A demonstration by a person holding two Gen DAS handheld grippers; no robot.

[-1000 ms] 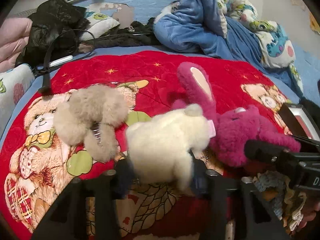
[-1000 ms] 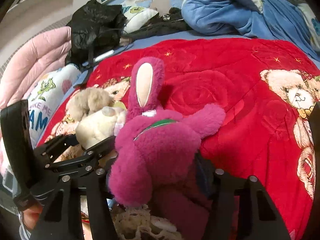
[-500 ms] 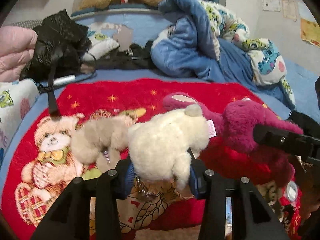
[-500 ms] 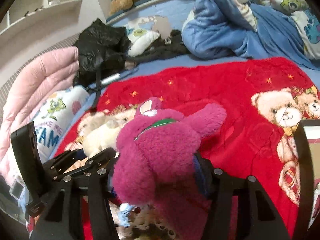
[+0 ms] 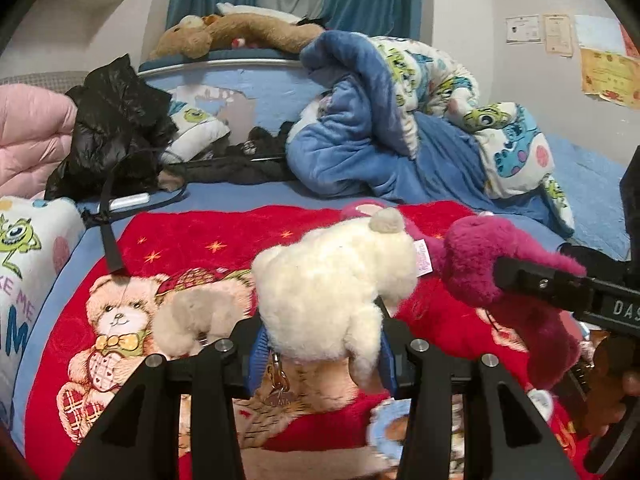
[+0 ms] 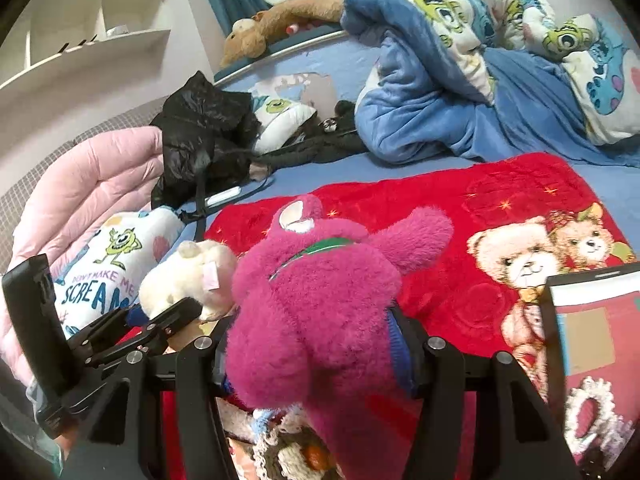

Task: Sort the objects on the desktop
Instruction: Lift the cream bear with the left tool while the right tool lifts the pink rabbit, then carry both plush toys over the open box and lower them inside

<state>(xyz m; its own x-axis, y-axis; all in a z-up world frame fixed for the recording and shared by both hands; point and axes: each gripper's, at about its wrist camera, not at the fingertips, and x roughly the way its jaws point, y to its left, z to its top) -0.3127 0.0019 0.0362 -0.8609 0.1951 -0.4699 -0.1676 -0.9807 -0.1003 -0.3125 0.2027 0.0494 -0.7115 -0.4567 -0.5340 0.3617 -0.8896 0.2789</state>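
The left gripper (image 5: pixel 320 356) clamps a cream plush toy (image 5: pixel 332 288); the right gripper (image 6: pixel 312 344) clamps a magenta plush toy (image 6: pixel 316 304), both lifted above the red blanket (image 5: pixel 192 240). Each toy hides its gripper's pads. A tan plush (image 5: pixel 196 316) lies at eight o'clock of the cream one. Open blanket spreads toward one o'clock in the right view; a box (image 6: pixel 592 320), cut off, stands at three.

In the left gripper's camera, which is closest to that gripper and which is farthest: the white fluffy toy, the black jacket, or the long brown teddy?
1. white fluffy toy, clamped in the left gripper.
2. black jacket, mid-bed, left.
3. long brown teddy, atop the headboard, far back.
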